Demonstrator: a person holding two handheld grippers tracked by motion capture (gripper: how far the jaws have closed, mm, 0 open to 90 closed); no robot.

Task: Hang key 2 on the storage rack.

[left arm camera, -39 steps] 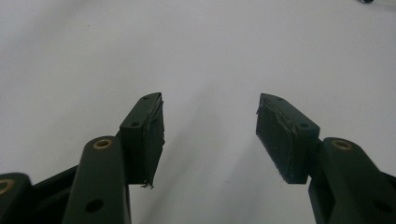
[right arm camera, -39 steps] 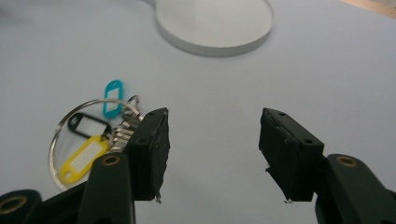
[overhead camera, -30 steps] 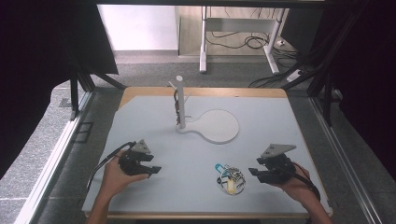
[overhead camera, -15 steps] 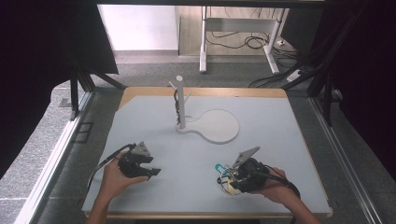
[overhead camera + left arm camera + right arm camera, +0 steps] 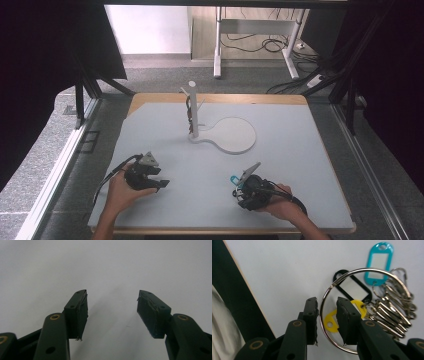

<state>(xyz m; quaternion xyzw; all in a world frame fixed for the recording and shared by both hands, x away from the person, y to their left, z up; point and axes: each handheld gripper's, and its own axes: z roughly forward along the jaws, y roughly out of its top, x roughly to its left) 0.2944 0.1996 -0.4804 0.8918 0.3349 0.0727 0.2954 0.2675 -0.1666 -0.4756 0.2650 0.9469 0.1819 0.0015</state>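
As I look along my right tool (image 5: 327,322), I count one large silver wire key ring (image 5: 342,290), three plastic key tags and a bunch of silver metal keys (image 5: 392,312) too crowded to count. The tags are one teal (image 5: 378,261), one black (image 5: 352,288) and one yellow (image 5: 332,318), each an oblong with a hole at one end. The teal and black ones have white paper windows, and I can read no writing on either. The ring is a thin round loop with a small joint at its upper left, lying flat on the pale grey desk (image 5: 274,272) near its front edge, with the tags and keys threaded on its far side.

My right tool has just been closing, with the ring's wire running between its two black pads. There is still a sliver of gap on either side, so it is not yet pinching the ring.

My left tool (image 5: 112,312) stands spread wide over bare desk with nothing in it.

From the high view I see both tools, the left (image 5: 145,175) and the right (image 5: 250,192), near the front of the desk, well apart. There is one white peg stand (image 5: 192,107) on a round white base (image 5: 232,135) farther back. The teal tag (image 5: 234,178) peeks out just beside my right tool.
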